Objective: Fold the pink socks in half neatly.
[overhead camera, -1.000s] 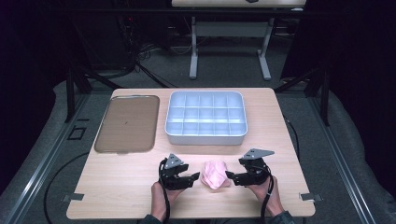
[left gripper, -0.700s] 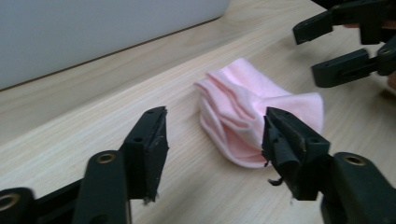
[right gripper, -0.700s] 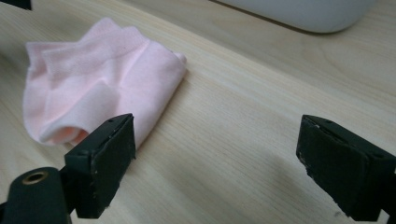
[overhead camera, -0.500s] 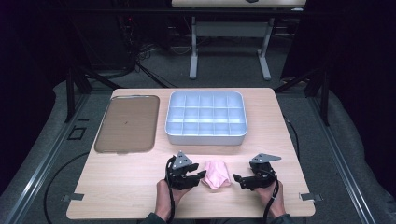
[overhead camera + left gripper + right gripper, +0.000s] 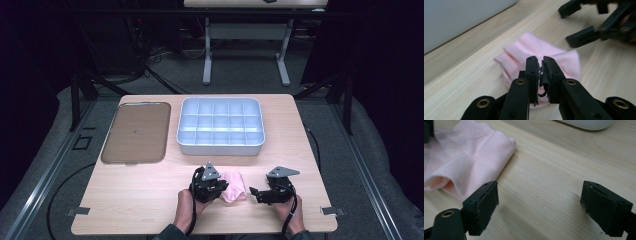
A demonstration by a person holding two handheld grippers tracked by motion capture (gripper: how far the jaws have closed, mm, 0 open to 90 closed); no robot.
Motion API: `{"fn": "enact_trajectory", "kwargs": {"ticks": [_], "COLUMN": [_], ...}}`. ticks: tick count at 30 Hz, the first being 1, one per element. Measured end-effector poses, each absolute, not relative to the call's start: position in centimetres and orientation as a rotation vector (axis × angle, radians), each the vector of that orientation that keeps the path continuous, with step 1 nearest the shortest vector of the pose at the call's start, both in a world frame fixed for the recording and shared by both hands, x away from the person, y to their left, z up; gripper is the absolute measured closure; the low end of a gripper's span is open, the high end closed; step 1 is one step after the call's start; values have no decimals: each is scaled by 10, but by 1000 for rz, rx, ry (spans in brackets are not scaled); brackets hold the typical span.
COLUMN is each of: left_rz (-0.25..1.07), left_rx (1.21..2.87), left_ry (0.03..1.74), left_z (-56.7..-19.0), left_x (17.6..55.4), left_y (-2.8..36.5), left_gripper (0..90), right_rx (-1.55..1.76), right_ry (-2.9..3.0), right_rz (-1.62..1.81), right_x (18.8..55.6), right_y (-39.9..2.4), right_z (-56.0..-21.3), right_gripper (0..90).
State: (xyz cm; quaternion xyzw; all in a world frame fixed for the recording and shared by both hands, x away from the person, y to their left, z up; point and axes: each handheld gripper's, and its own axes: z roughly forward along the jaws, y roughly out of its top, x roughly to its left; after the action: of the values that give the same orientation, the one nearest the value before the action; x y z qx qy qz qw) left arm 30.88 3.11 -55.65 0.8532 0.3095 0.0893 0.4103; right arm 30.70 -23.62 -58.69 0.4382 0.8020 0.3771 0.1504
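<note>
A crumpled pink cloth (image 5: 234,189) lies on the wooden table (image 5: 125,200) near its front edge. My left gripper (image 5: 220,187) is at the cloth's left side. In the left gripper view its jaws (image 5: 541,62) have just been closing and now pinch the near fold of the pink cloth (image 5: 524,55). My right gripper (image 5: 255,192) stands low to the right of the cloth, its jaws wide apart. They have just closed a little, with bare wood between them (image 5: 540,202). The pink cloth (image 5: 469,155) lies just outside its left fingertip.
A white tray (image 5: 220,147) divided into several compartments stands behind the cloth at the table's middle. A flat brown tray (image 5: 134,132) lies at the back left. Both forearms come in over the front edge.
My left gripper has slid right onto the cloth and its jaws have closed. The right gripper has sunk toward the table and stays wide.
</note>
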Motion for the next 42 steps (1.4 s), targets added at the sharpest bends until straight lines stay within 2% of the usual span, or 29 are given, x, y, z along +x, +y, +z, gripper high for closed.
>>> {"fn": "enact_trajectory", "kwargs": {"ticks": [4, 9, 11, 15, 26, 29, 33, 35, 42], "left_rz": [206, 208, 206, 205, 190, 192, 207, 225, 206], "left_rx": [2173, 2164, 2165, 2150, 2139, 2144, 2145, 2150, 2130], "left_ry": [811, 812, 813, 817, 824, 822, 830, 837, 876], "left_z": [-572, -574, -574, -575, -576, -575, -574, -572, -571], "left_x": [310, 311, 311, 310, 310, 310, 309, 308, 309], "left_y": [33, 35, 35, 36, 38, 38, 39, 39, 39], "left_gripper": [841, 865, 866, 869, 868, 867, 862, 839, 858], "right_rx": [1255, 1305, 1308, 1336, 1289, 1258, 1271, 1314, 1319], "right_ry": [2306, 2360, 2367, 2403, 2477, 2504, 2528, 2523, 2484], "right_rz": [1085, 1155, 1178, 1187, 984, 965, 1018, 1054, 1051], "right_x": [308, 311, 312, 315, 317, 317, 316, 316, 310], "right_y": [-238, -233, -230, -218, -182, -182, -182, -185, -183], "right_z": [-586, -575, -571, -562, -570, -569, -571, -572, -570], "right_gripper": [201, 354, 367, 447, 549, 628, 797, 828, 850]}}
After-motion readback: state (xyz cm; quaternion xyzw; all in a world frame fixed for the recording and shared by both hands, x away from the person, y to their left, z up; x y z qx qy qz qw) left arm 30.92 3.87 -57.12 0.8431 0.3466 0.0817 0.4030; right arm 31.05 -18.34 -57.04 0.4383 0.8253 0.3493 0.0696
